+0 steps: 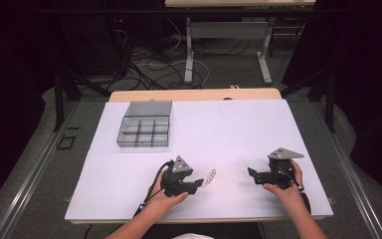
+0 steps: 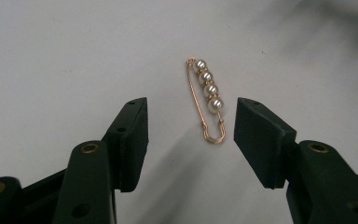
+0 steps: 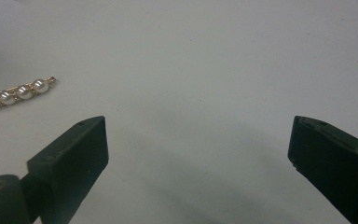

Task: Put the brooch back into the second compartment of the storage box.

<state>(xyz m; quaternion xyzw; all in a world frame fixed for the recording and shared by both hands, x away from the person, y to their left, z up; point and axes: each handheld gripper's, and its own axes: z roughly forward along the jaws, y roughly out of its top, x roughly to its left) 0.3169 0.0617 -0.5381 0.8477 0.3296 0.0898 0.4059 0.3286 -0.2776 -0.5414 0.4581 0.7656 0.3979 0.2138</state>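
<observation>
Left tongs point(image 2: 191, 135): held in the person's left hand near the table's front edge, jaws spread, holding nothing, aimed at the pin.
Right tongs point(image 3: 198, 149): held in the right hand at the front right, jaws spread wide and empty, well apart from the pin.
Pearl pin point(image 2: 206, 100): a gold safety-pin brooch with four pearls in a row, lying flat on the white table point(image 1: 238, 129) just ahead of the left tongs, its clasp end nearest them and between the jaw tips.
Handling: likely very light, thin and stiff, and low against the surface, so it may skid or flip when pinched; the pearls look round and slippery.
Where to grip: probably across the pearl row and wire together, mid-length.
Organizer box point(image 1: 144, 124): clear, with compartments, at the far left, lid open.
</observation>
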